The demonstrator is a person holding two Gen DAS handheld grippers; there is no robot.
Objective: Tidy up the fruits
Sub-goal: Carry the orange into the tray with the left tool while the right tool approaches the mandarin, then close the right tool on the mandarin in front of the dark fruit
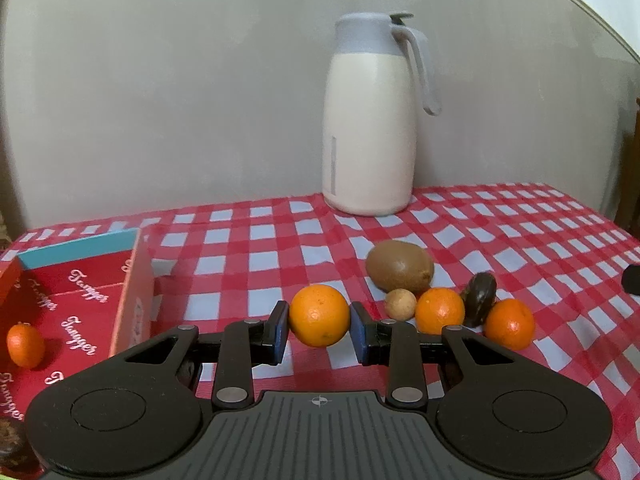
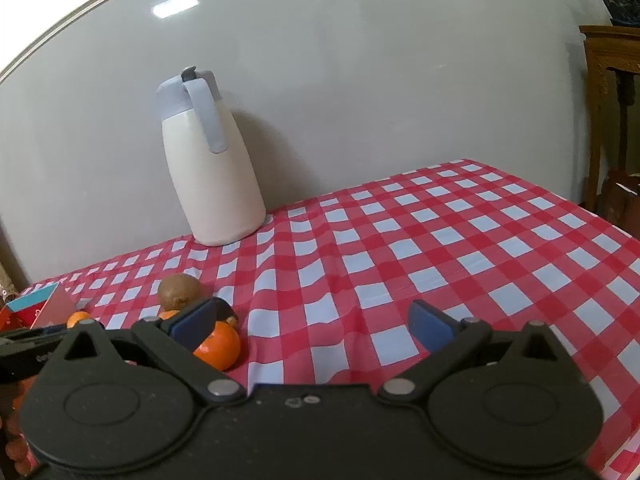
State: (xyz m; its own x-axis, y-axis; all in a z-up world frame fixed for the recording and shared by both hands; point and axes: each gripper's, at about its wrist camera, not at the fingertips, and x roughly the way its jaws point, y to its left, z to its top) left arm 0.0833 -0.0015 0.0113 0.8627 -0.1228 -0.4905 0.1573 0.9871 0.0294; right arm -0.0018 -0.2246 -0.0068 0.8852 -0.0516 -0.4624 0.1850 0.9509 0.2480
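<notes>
My left gripper is shut on an orange and holds it above the checked tablecloth. To its right lie a kiwi, a small tan round fruit, two more oranges and a dark fruit. At the left a red open box holds a small orange. My right gripper is open and empty over the cloth; an orange and the kiwi lie left of it.
A cream jug with a grey lid and handle stands at the back against the wall; it also shows in the right wrist view. A wooden cabinet stands beyond the table's right edge. Red-checked tablecloth covers the table.
</notes>
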